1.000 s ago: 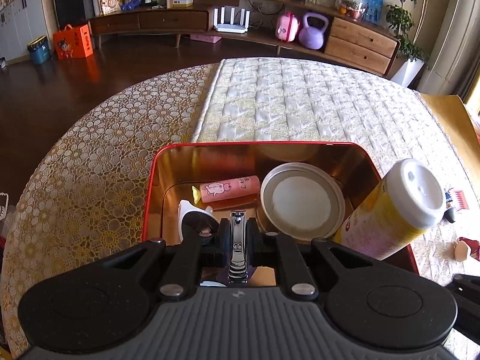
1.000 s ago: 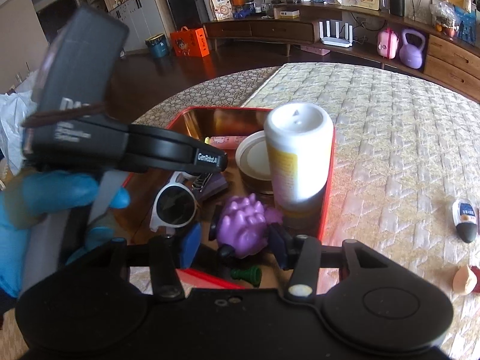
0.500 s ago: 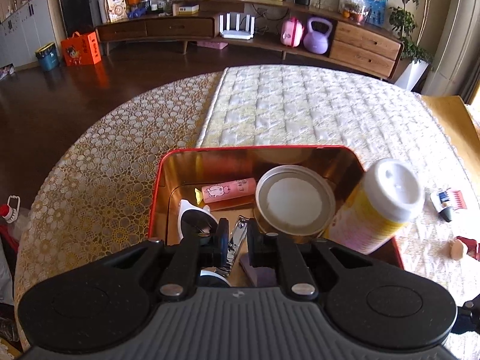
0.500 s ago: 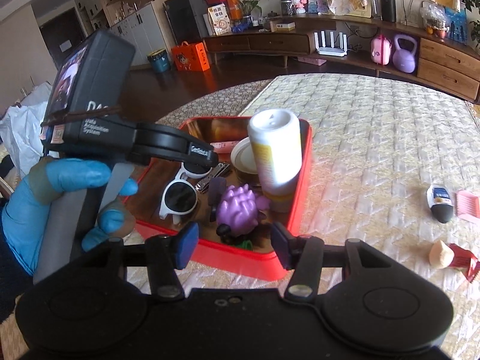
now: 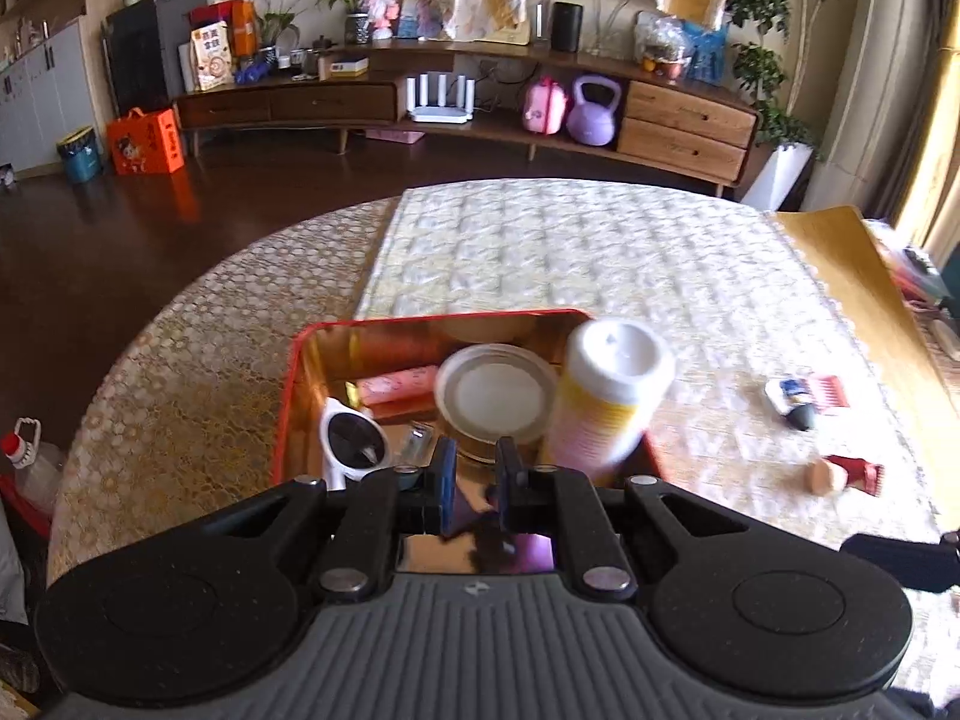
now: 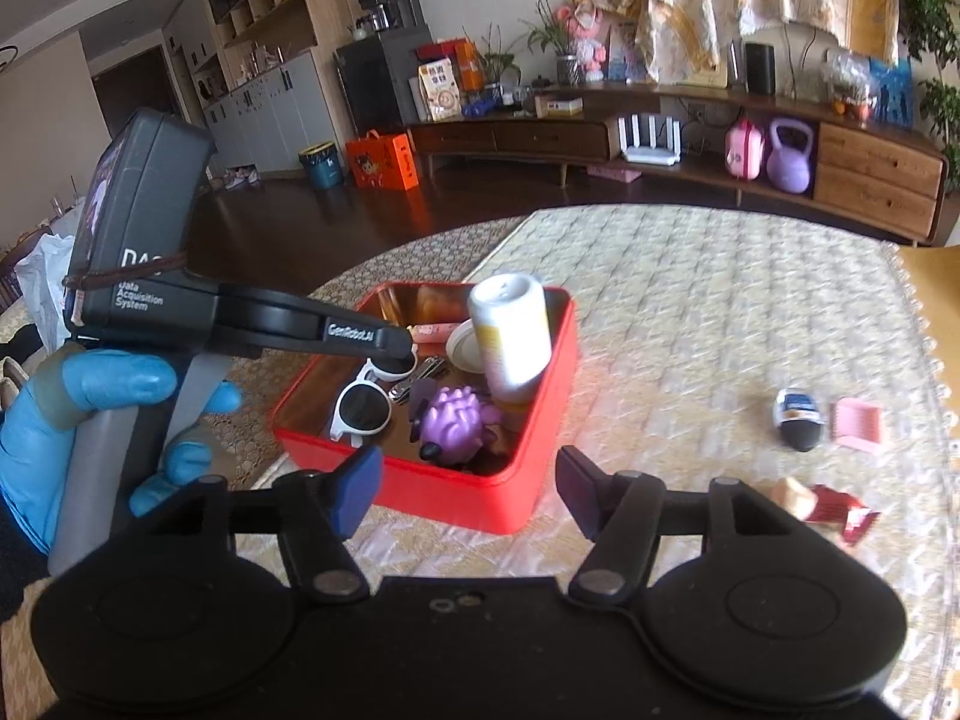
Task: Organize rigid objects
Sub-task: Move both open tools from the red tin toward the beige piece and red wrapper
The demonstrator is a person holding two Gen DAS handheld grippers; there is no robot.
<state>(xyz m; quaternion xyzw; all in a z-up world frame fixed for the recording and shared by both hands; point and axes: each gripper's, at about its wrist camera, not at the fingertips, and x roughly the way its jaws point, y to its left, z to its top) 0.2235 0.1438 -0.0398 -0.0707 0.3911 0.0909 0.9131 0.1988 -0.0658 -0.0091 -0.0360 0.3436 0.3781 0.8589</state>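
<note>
Red tin (image 6: 498,501) on table (image 6: 720,312), gold inside; white-capped yellow bottle (image 6: 510,336) upright in tin's far right corner, leaning slightly; white sunglasses (image 6: 360,405), purple spiky toy (image 6: 456,420) lie beside it. Your left hand-held gripper (image 5: 473,471) closed, empty, above tin; your right hand-held gripper (image 6: 465,483) opening, empty, before tin

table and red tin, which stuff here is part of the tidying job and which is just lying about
Part of the job:
red tin
bottle, sunglasses, purple toy, nail clipper, round lid, pink tube, all in the tin
small tube, pink comb, red wrapper, out on the cloth

Just lying about:
kettlebell
router
orange bag
</note>
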